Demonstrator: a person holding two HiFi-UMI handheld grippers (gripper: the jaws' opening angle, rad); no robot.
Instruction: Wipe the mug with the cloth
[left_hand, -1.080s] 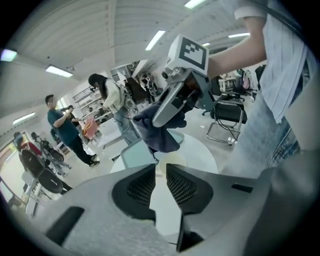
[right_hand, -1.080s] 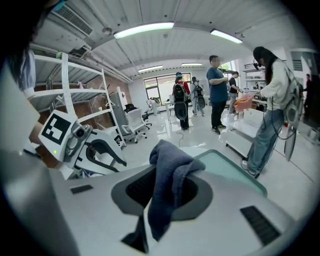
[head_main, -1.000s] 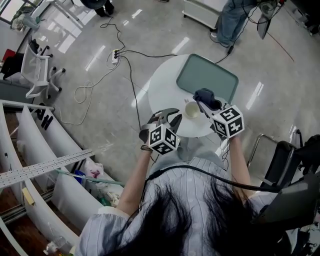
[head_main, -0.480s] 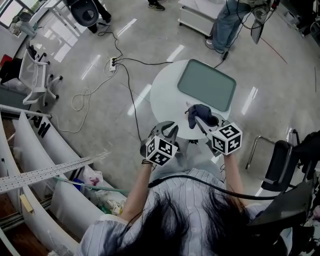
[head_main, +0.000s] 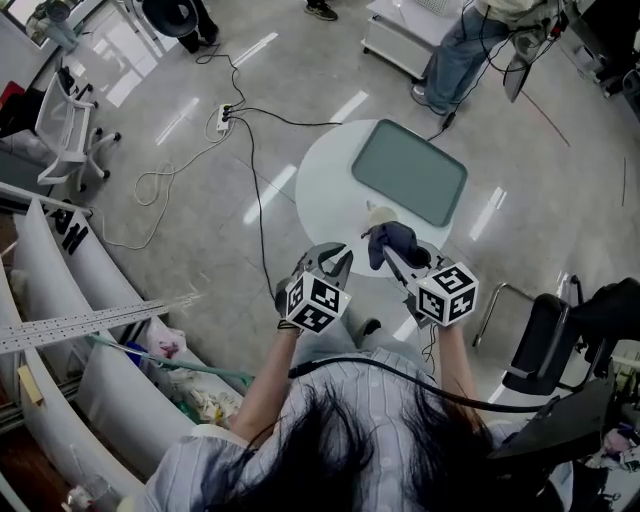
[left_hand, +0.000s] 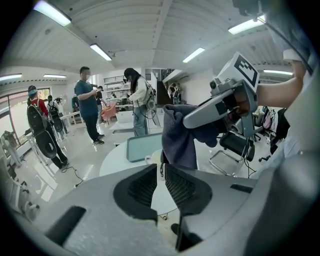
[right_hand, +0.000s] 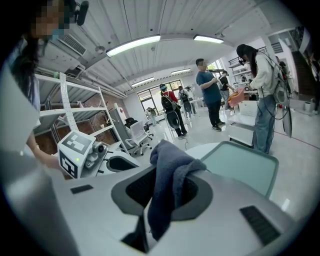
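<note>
A small cream mug (head_main: 378, 214) stands on the round white table (head_main: 330, 185), near its front edge and just in front of a grey-green tray (head_main: 410, 172). My right gripper (head_main: 396, 250) is shut on a dark blue cloth (head_main: 392, 240) and holds it in the air just short of the mug. In the right gripper view the cloth (right_hand: 170, 172) bunches up between the jaws and hangs down. My left gripper (head_main: 335, 254) hovers at the table's near left edge, with its jaws nearly together and nothing between them. The left gripper view shows the mug (left_hand: 151, 158) partly behind the hanging cloth (left_hand: 180, 135).
Cables and a power strip (head_main: 222, 118) lie on the floor left of the table. A person (head_main: 455, 50) stands beyond it. White shelving (head_main: 70, 300) runs along the left. A black chair (head_main: 535, 345) stands at the right.
My right gripper has drawn back toward me with the cloth, so the mug now stands uncovered beyond it. The left gripper has hardly moved.
</note>
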